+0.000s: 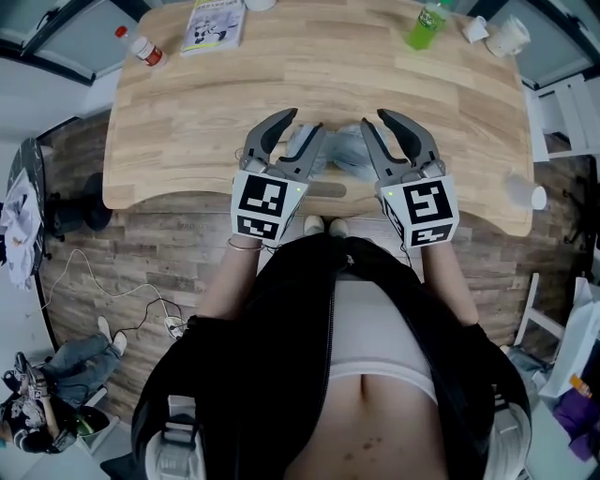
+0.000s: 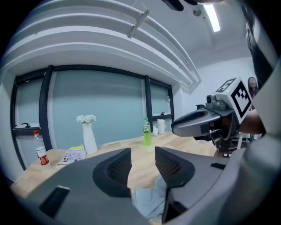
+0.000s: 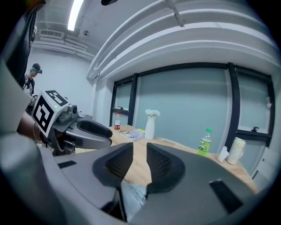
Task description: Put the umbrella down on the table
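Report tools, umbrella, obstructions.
Left tool open, empty; right tool open, narrower gap, empty. Umbrella lying on table beneath both. Green bottle, booklet far off.

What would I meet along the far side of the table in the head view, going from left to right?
red-capped bottle, booklet, green bottle, white cup
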Demonstrator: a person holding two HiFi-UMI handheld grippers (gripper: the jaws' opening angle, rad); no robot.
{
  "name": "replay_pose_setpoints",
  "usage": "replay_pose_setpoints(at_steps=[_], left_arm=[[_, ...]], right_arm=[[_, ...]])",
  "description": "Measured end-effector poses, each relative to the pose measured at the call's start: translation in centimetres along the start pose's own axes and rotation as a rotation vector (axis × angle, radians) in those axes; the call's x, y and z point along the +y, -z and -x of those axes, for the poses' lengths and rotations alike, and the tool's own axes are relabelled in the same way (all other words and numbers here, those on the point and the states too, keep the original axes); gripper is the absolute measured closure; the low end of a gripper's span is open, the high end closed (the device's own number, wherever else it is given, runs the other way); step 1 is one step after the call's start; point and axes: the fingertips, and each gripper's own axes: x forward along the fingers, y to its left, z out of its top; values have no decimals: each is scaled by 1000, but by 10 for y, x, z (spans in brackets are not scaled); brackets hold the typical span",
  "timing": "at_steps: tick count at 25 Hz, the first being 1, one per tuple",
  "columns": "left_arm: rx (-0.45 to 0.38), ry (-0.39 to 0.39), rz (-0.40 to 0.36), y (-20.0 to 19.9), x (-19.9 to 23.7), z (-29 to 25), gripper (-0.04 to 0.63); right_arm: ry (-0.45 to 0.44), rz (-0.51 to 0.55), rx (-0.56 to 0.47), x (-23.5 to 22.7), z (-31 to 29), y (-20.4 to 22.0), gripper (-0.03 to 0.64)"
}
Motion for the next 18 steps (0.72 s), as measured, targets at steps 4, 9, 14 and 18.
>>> replay_pose_setpoints(at_steps=[4,9,14,18], left_arm=[[-20,-12,4,-7,2,0,472],[-58,-27,-9,-20,6,2,546],[-64,-5,16,-22,8,5,569],[-77,21,2,-24,8,12,578]], right_arm=[[40,-57,-43,-7,1,-8,549],[48,-123,-96,-7,2,-19,568],[66,-142,-153,0,4,-27,578],[105,-90,-162,8,5,-24,587]])
